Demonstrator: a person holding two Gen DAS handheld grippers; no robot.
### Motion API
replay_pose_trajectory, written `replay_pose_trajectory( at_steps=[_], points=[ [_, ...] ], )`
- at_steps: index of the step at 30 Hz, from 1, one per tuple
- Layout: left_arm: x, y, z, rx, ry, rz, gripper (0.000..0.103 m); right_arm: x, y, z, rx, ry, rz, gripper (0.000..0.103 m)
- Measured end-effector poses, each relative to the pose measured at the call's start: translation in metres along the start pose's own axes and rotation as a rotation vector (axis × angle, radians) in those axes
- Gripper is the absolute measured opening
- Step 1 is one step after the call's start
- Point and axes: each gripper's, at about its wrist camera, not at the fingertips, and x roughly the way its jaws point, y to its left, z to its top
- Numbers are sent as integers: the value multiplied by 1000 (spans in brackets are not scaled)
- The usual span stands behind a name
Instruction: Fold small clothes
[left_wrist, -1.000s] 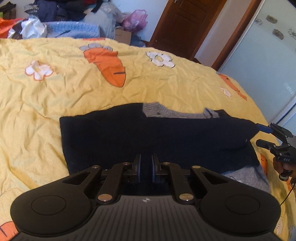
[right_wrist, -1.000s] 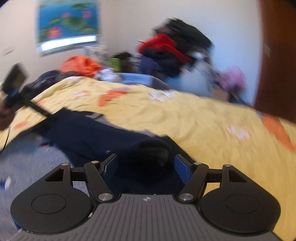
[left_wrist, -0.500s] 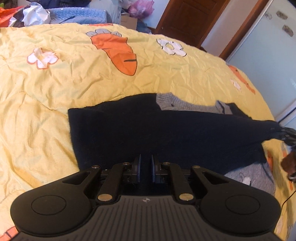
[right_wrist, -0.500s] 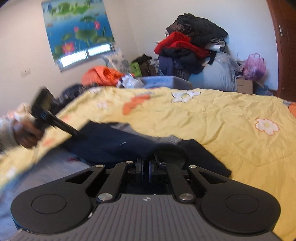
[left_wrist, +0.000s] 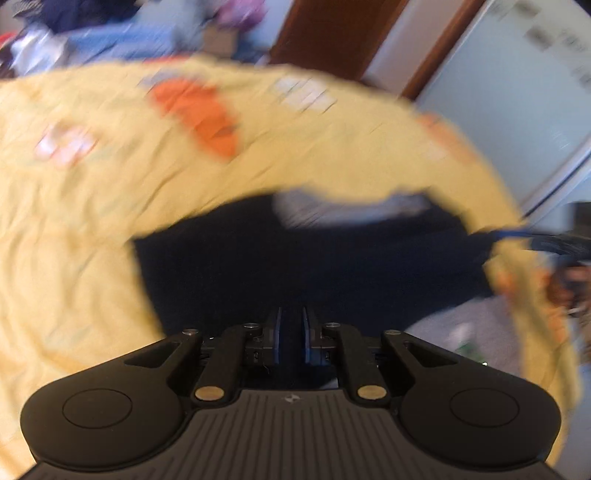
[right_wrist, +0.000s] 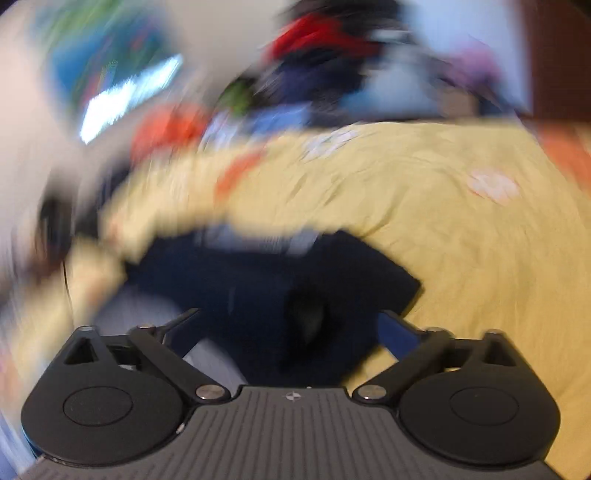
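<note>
Pinching one dark navy knitted garment (left_wrist: 295, 266) lying on the yellow carrot-print bedspread (left_wrist: 92, 221), my left fingers (left_wrist: 275, 334) sit nearly together; my right fingers (right_wrist: 397, 328) are spread wide. No writing is readable.

The dark navy garment (left_wrist: 314, 266), low in the left wrist frame, is matt, soft-looking cloth. The yellow bedspread (left_wrist: 92, 221) around it is creased, matt fabric. The left gripper (left_wrist: 291, 334) at bottom centre is matt black plastic with ribbed housing and dull brass-coloured metal pivot pins. The door (left_wrist: 332, 33) at upper centre looks like brown wood.
</note>
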Motion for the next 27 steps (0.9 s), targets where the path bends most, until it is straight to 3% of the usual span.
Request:
replay_pose_trajectory(
  at_steps=[2,3,4,6,9,11,12,14,18,21,23,24,26,27],
  points=[
    [-2,-11,3,-25,-58,-85,23,14,-18,8,172,8,-2,82],
    [1,-18,4,-24,-81,-120,40,22,-24,7,232,31,21,82],
    [5,-26,5,-15,-109,-145,64,29,-29,5,283,52,53,82],
    [16,-42,3,2,-154,-225,76,38,-35,-2,369,48,101,82],
    [48,-68,7,-23,-175,-308,76,48,-40,-12,456,5,197,77],
    [74,-85,11,-57,-175,-368,76,57,-36,-15,445,-4,185,48],
    [86,-95,12,-67,-169,-375,76,62,-31,-16,422,6,153,16],
    [109,-113,11,-69,-153,-404,76,68,-27,-15,394,-8,113,15],
    [148,-131,2,-55,-62,-320,75,58,-15,-6,348,-95,78,14],
    [147,-127,-6,-86,-88,-321,75,51,-2,3,248,-137,9,11],
    [147,-126,-7,-87,-80,-321,75,49,-8,10,215,-159,-166,11],
    [147,-127,-6,-90,-74,-321,75,54,-16,11,230,-116,-208,15],
    [141,-120,-5,-159,-70,-357,75,52,-21,7,237,-77,-170,16],
    [137,-114,-4,-202,-84,-410,75,46,-18,4,235,-88,-134,16]
  ],
)
